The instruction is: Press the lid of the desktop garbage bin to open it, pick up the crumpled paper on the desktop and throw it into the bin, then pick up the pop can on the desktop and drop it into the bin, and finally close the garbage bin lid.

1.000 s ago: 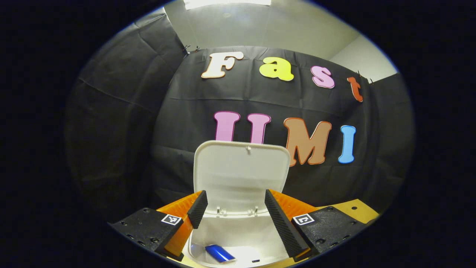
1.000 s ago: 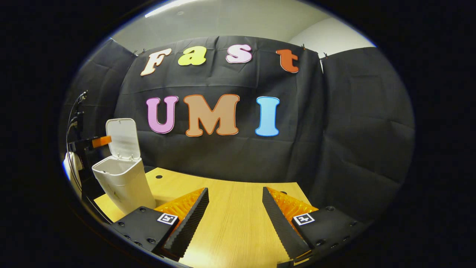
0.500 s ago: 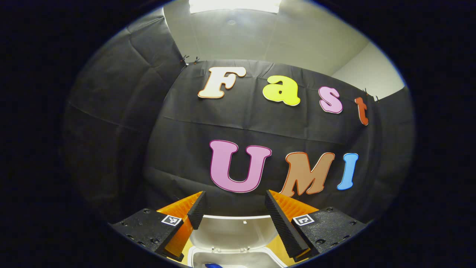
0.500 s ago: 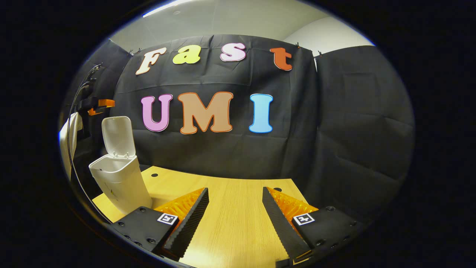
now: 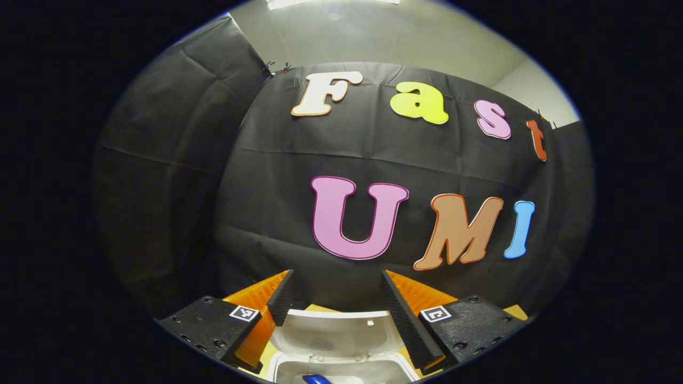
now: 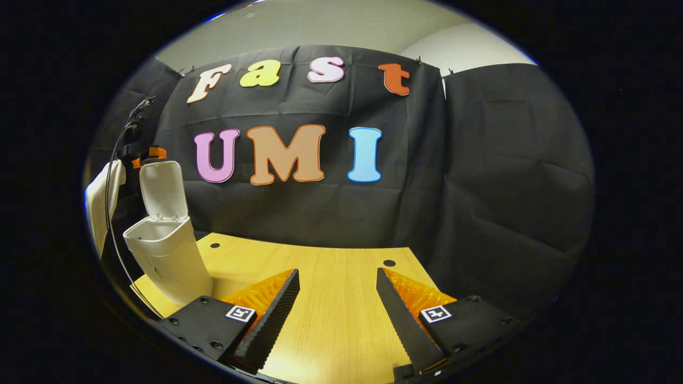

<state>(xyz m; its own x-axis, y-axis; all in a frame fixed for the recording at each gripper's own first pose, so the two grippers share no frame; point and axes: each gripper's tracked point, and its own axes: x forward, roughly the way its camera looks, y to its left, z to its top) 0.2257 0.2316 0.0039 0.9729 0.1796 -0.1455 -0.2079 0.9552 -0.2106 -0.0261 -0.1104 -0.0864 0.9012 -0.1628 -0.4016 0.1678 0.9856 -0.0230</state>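
Two grippers: both stand wide apart, and I see nothing between their fingers.
Left gripper (image 5: pixel 332 296): I hold it above the garbage bin (image 5: pixel 341 367), over the raised lid (image 5: pixel 333 333).
Pop can (image 5: pixel 316 379): a blue sliver lies inside the bin's mouth, at my near edge.
Right gripper (image 6: pixel 337 296): I hover it over the wooden desktop (image 6: pixel 331 277).
Bin from the right gripper view: it stands far left on the desktop, lid upright.
Crumpled paper: I cannot tell where it lies.

White bin (image 6: pixel 169 261) and lid (image 6: pixel 161 190) — blue can (image 5: pixel 316 379) inside — pale wood-grain desk (image 6: pixel 331 298).
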